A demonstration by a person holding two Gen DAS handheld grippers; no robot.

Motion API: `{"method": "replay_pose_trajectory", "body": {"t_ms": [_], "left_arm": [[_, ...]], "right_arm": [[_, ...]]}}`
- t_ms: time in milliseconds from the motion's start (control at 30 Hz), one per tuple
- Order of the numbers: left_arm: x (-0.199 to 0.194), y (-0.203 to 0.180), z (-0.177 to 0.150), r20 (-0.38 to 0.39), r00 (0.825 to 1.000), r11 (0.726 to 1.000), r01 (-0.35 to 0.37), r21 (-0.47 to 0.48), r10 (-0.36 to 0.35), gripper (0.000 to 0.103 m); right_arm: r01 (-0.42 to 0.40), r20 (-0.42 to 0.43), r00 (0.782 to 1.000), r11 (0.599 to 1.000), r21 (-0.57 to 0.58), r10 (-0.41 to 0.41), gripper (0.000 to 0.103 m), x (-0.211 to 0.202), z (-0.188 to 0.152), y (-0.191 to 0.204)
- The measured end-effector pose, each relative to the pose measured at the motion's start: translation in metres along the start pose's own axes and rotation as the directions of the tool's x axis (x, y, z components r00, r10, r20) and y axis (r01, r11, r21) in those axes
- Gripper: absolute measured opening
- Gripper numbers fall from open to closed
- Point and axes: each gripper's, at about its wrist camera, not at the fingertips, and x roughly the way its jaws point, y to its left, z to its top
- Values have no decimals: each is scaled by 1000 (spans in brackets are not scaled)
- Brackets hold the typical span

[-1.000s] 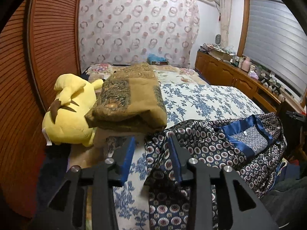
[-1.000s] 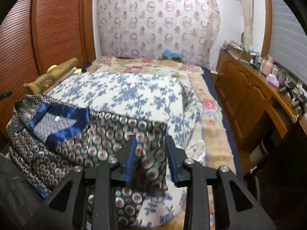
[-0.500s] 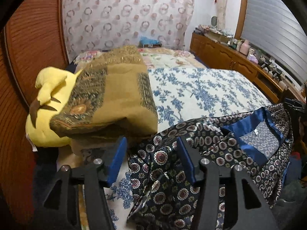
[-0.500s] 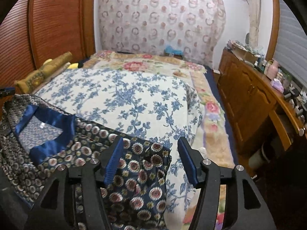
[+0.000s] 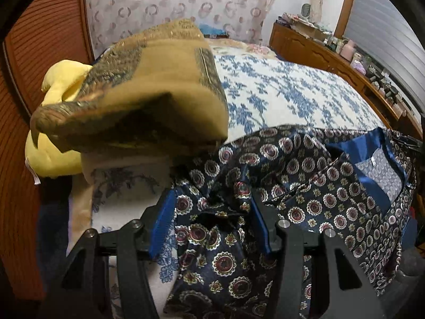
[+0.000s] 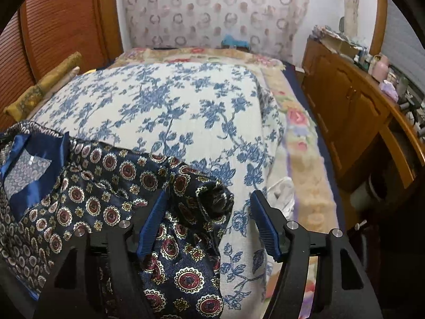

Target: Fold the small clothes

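Crumpled cloth of the dark navy satin garment with red-and-white medallion print (image 5: 305, 186) lies on the blue-floral white bedspread (image 5: 279, 93) between the spread blue-padded jaws of the left gripper (image 5: 212, 210), which stand released; its small white neck label shows no legible writing. From the right wrist, the right gripper (image 6: 209, 207) is opening, a bunched sleeve end of the garment (image 6: 106, 199) resting loose by its left pad, clear of the right.

Bed: floral quilt (image 6: 186, 111) bare and open across the middle to the far end. Near edge covered by patterned shirt (image 5: 305, 186). Left side blocked by folded brown blanket (image 5: 148, 85) over yellow plush toy (image 5: 53, 159), hard against wooden wall (image 5: 39, 40). Right side: wooden cabinet (image 6: 353, 111) close alongside bed.
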Motion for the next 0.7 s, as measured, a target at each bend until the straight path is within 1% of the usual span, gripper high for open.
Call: {"method": "replay_pose_trajectory", "body": {"t_ms": [133,200,333,367,400,433,467,500,533,600,667,700], "left_arm": [[0,-2,0,4,1000,1000,-9,6,9,53],[1,-3,0,5,1000,1000,-12,8,12,53],[1,-4,1,11,1000,1000,-18,17,18,53],[1,-4,1,15,1000,1000,-20,22,20,51],[1,-5,1,19,1000,1000,-15,26,15,44],[1,-6,0,22,1000,1000,-5,29,4,41],[0,-7,0,23,1000,1000,5,28,-6,35],[0,-7,0,24,1000,1000,12,28,-13,27],[-1,-8,0,25,999,999,30,31,-31,22],[-3,-11,-1,29,999,999,40,37,-41,10],[-8,-16,-2,43,998,998,46,49,-48,3],[-13,-20,-3,58,997,997,57,51,-60,2]], "right_arm": [[2,-18,1000,1000,-4,-2,70,6,-1,2],[-6,-20,1000,1000,6,6,74,8,0,0],[-13,-24,1000,1000,5,13,75,9,1,-1],[-18,-26,1000,1000,3,18,75,9,1,0],[-26,-29,999,1000,-2,26,75,10,2,2],[-34,-31,999,999,-10,33,74,10,2,4],[-45,-33,998,999,-23,44,67,10,2,7],[-55,-33,998,998,-33,54,57,9,3,10],[-69,-33,997,997,-45,68,50,8,3,13],[-117,-37,993,990,-75,114,15,6,3,21],[-151,-42,988,983,-107,147,8,4,1,30],[-155,-41,988,980,-121,151,7,3,0,34]]}}
